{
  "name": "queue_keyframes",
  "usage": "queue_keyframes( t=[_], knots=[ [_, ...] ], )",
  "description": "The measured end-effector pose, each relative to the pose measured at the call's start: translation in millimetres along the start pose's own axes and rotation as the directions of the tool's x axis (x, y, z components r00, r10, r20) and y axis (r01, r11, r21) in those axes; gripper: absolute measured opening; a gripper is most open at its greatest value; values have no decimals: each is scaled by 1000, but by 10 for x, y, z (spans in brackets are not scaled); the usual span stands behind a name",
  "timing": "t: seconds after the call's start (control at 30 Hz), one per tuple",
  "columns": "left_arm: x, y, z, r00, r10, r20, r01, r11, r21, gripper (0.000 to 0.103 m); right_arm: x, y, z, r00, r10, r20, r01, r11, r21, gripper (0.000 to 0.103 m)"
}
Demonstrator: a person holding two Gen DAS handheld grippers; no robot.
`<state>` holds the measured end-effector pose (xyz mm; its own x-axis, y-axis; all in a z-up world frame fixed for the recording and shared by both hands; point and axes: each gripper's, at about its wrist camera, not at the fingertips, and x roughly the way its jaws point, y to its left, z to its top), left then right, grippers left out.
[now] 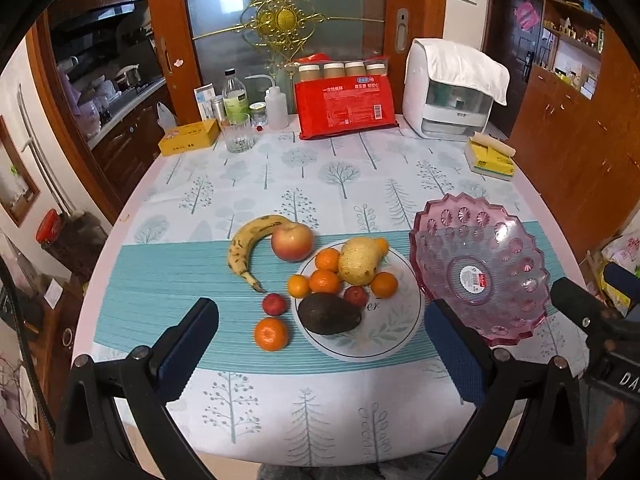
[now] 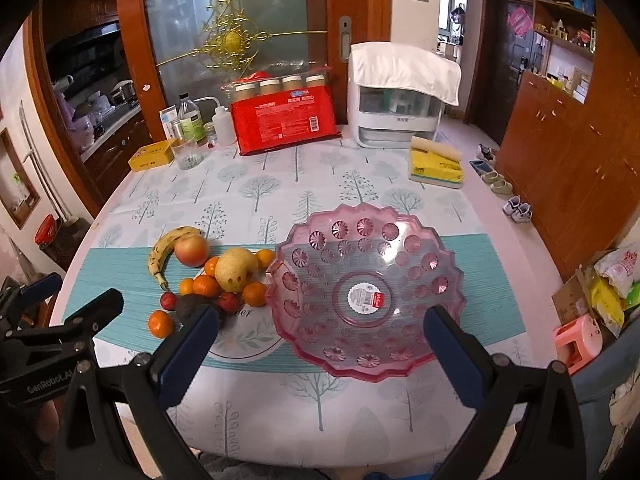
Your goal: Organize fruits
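Both the left tongs (image 1: 320, 344) and right tongs (image 2: 320, 344) gape wide, empty, above the surface (image 1: 200, 272). Fruit crowds the white plate (image 1: 400, 340), left of the pink bowl (image 2: 360, 280); the banana (image 1: 248, 244) and apple (image 1: 292, 241) lie beside it.

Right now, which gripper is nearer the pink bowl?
Right. The right gripper is open, fingers straddling the near rim of the pink bowl. The left gripper is open in front of the white plate, with the bowl off to its right.
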<state>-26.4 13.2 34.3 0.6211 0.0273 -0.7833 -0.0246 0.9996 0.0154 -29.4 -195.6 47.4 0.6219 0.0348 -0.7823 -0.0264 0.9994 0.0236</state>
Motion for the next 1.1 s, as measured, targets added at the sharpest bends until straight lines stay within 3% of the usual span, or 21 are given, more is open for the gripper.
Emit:
queue_keyframes(
  t=[0.27, 0.6, 0.87, 1.1],
  knots=[
    [-56, 85, 101, 1000, -9, -9, 9, 999, 41, 102, -208, 60, 112, 998, -9, 65, 9, 1000, 12, 103],
    [-181, 376, 444, 996, -72, 53, 68, 994, 81, 102, -442, 326, 373, 989, -19, 145, 19, 1000, 3, 103],
    [-20, 874, 683, 997, -75, 33, 73, 995, 66, 102, -365, 575, 405, 991, 13, 132, -17, 1000, 27, 103],
    [246, 1181, 754, 998, -62, 0, 62, 990, 124, 102, -141, 805, 389, 995, 30, 97, -35, 998, 45, 103]
  ],
)
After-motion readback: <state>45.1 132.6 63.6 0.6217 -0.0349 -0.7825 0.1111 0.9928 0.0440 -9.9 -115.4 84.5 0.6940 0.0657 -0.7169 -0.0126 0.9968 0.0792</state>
